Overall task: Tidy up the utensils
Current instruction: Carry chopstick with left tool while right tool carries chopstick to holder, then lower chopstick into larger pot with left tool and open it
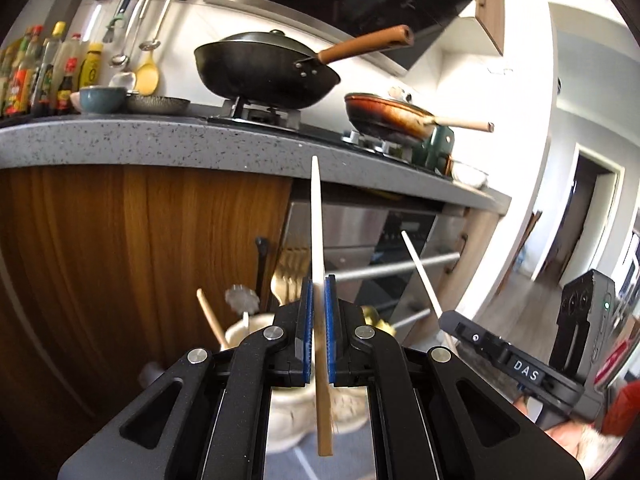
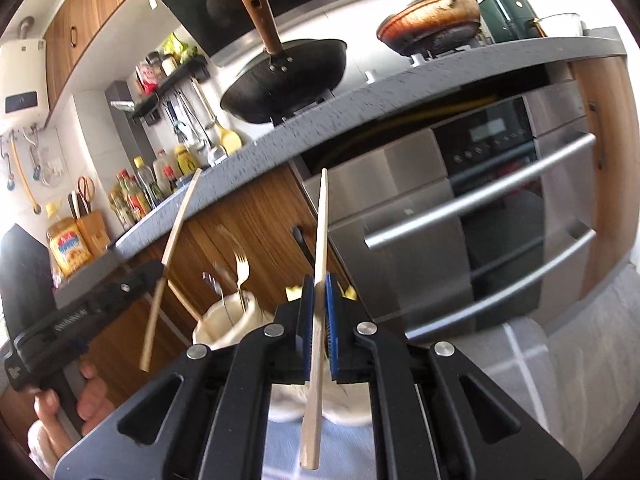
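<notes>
While clamped narrow on one chopstick (image 1: 316,216) apiece, left gripper (image 1: 319,308) and right gripper (image 2: 319,304) hang above the cream utensil holder (image 2: 224,320). Risks: pivoting of each thin stick between the pads, snagging on the fork (image 2: 241,270) during lowering, tipping the holder.

two chopsticks (image 1: 316,216) (image 2: 322,224), two pans (image 1: 264,70) (image 1: 386,116), one utensil holder (image 2: 228,322)

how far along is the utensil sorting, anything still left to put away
Done: forks and a wooden spoon already stand in the white holder. In hand: the left claw grips one chopstick, the right claw another. Left: both chopsticks still need a place.
</notes>
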`<state>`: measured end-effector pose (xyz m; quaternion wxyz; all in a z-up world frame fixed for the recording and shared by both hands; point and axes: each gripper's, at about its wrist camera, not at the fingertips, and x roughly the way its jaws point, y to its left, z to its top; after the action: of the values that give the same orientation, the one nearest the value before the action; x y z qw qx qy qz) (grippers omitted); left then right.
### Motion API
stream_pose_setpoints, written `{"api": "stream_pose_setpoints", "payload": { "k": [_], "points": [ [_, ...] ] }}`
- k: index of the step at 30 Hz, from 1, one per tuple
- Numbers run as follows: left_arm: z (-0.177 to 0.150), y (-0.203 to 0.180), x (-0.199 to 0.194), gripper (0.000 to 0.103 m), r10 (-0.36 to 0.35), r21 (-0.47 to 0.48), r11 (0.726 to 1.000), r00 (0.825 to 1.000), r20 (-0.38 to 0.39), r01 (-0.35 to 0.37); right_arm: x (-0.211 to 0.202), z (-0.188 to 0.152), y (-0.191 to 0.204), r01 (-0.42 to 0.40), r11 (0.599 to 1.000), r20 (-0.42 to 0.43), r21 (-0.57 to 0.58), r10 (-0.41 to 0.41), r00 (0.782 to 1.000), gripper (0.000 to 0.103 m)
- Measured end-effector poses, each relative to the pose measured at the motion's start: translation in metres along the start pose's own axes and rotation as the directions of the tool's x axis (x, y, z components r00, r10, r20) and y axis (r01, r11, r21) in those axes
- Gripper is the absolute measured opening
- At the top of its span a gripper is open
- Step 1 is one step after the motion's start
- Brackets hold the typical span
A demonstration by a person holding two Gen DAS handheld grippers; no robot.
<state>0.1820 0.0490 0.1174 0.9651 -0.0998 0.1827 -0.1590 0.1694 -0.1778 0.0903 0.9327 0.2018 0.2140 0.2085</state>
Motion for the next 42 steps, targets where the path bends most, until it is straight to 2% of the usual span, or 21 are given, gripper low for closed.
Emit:
{"api": "stream_pose_setpoints", "payload": {
  "k": [4, 11, 18, 24, 28, 32, 35, 42],
  "points": [
    [0.003, 0.009, 0.018, 0.006, 0.003, -0.029, 1.0, 1.0, 0.02, -0.002, 0.019, 0.009, 0.002, -0.032, 0.999, 0.058, 0.005, 0.032, 0.998, 0.006],
    [-0.004, 0.018, 0.039, 0.006, 0.039, -0.014, 0.999, 0.997, 0.071, -0.039, 0.041, 0.005, 0.002, -0.023, 1.0, 0.143, -0.014, 0.025, 0.989, 0.006],
    [-0.014, 0.026, 0.051, 0.006, 0.051, -0.009, 0.999, 0.994, 0.095, -0.051, 0.061, -0.005, -0.008, -0.009, 1.0, 0.142, -0.004, 0.01, 0.99, 0.006],
    [-0.021, 0.031, 0.056, 0.006, 0.047, -0.01, 0.999, 0.994, 0.101, -0.047, 0.067, -0.015, -0.009, 0.043, 0.999, 0.162, -0.009, -0.041, 0.986, 0.006],
    [-0.026, 0.029, 0.053, 0.006, 0.04, 0.007, 0.999, 0.992, 0.119, -0.041, 0.07, -0.02, -0.008, 0.058, 0.998, 0.174, -0.026, -0.052, 0.983, 0.006],
    [-0.032, 0.022, 0.049, 0.006, 0.062, 0.05, 0.996, 0.989, 0.135, -0.069, 0.068, -0.025, -0.007, 0.074, 0.996, 0.188, -0.049, -0.064, 0.98, 0.006],
    [-0.04, 0.017, 0.046, 0.006, 0.074, 0.084, 0.993, 0.989, 0.129, -0.085, 0.068, -0.027, -0.008, 0.073, 0.996, 0.182, -0.047, -0.063, 0.981, 0.006],
    [-0.05, 0.024, 0.034, 0.006, 0.067, 0.088, 0.993, 0.993, 0.098, -0.076, 0.064, -0.029, -0.009, 0.053, 0.998, 0.175, -0.043, -0.044, 0.984, 0.006]
  ]
}}
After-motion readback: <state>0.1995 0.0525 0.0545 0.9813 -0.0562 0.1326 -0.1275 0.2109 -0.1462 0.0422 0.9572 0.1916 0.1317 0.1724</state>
